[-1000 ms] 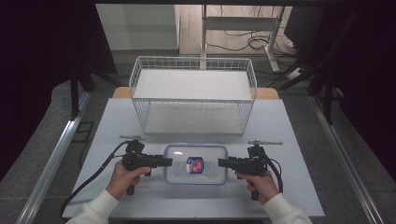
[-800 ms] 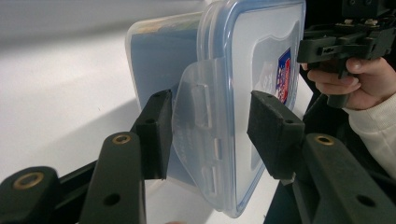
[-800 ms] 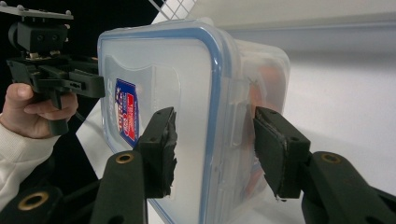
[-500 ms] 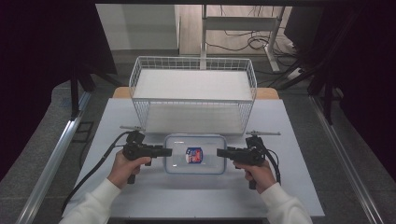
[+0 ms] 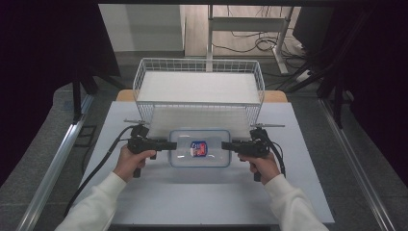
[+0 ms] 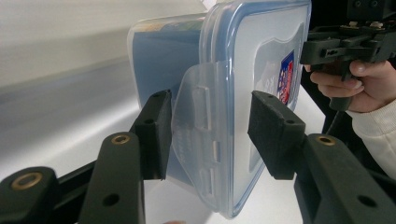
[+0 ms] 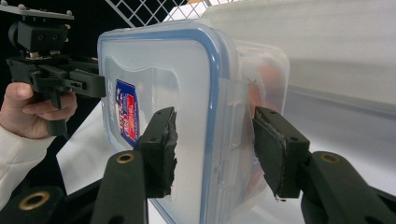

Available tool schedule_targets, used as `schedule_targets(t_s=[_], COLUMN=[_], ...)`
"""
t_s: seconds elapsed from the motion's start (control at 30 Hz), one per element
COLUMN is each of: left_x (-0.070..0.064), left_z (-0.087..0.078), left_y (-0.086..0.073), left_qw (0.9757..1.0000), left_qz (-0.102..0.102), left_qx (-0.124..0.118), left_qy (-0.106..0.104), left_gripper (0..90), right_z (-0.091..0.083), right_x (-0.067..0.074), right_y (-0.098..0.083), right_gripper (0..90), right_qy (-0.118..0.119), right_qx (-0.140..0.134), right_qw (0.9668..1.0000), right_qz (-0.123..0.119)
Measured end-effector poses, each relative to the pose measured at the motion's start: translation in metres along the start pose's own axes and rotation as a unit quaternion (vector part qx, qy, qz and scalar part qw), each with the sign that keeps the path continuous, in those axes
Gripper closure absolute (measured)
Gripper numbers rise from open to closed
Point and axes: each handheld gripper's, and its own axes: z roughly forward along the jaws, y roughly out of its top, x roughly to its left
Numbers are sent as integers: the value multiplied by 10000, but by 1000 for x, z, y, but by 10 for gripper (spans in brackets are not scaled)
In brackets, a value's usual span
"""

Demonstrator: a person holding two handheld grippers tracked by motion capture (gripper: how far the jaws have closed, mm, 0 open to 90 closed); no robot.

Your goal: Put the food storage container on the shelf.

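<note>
Overhead, the lidded plastic container [image 5: 199,147] sits just before the wire basket [image 5: 199,86], left gripper [image 5: 169,144] and right gripper [image 5: 223,145] at its ends. Left gripper view: jaws straddle the container's latch flap [image 6: 201,121], grip uncertain. Right gripper view: jaws straddle the opposite end, contact unclear.

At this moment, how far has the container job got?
Done: the lidded container is taken at both short ends. In hand: left gripper and right gripper grip it from opposite sides, near the wire basket. Left: if the basket is the goal, the container isn't in it yet.
</note>
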Motion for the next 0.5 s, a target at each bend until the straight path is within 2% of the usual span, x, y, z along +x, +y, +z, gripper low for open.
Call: schedule_targets(t_s=[0.1,0.4,0.5], left_x=[3,26,32], left_z=[1,15,20], left_y=[3,15,15], left_qw=[10000,10000,9999], left_qz=[23,9,-94], left_qx=[-26,-87,-110], left_qy=[3,-15,-12], left_gripper=[508,503,503], right_z=[2,17,22], right_x=[-4,-22,-28], right_y=[3,17,18], right_gripper=[502,501,501], right_qy=[10,-46,-38], right_qx=[-18,-85,-73], right_qw=[10000,9999,10000], right_qz=[-10,-40,-18])
